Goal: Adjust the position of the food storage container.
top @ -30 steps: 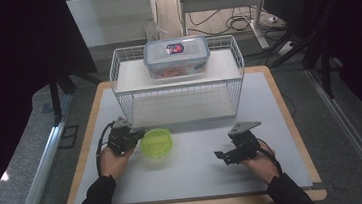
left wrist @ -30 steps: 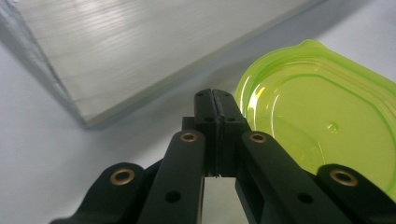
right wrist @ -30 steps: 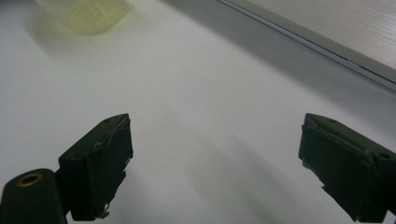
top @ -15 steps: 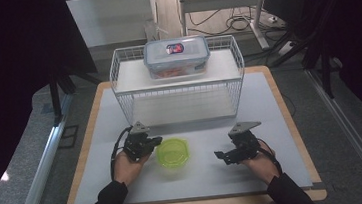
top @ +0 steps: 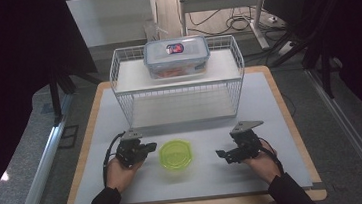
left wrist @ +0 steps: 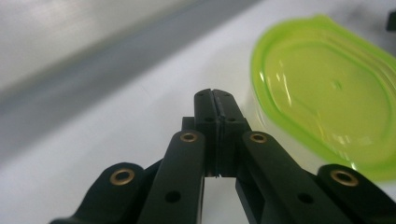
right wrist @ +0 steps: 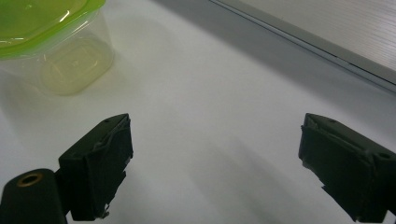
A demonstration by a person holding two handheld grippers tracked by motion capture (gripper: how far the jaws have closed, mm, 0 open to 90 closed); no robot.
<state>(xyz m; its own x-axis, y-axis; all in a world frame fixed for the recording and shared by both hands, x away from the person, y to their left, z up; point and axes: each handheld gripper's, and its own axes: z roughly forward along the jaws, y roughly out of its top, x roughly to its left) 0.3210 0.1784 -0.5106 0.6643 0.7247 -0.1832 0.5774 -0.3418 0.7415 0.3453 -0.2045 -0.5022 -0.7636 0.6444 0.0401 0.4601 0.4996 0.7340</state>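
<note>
A small clear tub with a lime-green lid stands on the white mat near the front, between my two grippers. My left gripper sits just left of the tub, its jaws pressed together on nothing. In the left gripper view that gripper points past the green lid, which lies to its right. My right gripper rests to the right of the tub, a short gap away, with its jaws wide apart. The right gripper view shows this gripper open over bare mat, the tub at upper left.
A white wire rack stands at the back of the mat. On its top shelf sits a clear lidded food box with a blue rim. The wooden table edge frames the mat.
The green-lidded tub has slid rightward toward the mat's centre along with my left gripper, which now stands apart from it with jaws shut. The right gripper has stayed put.
</note>
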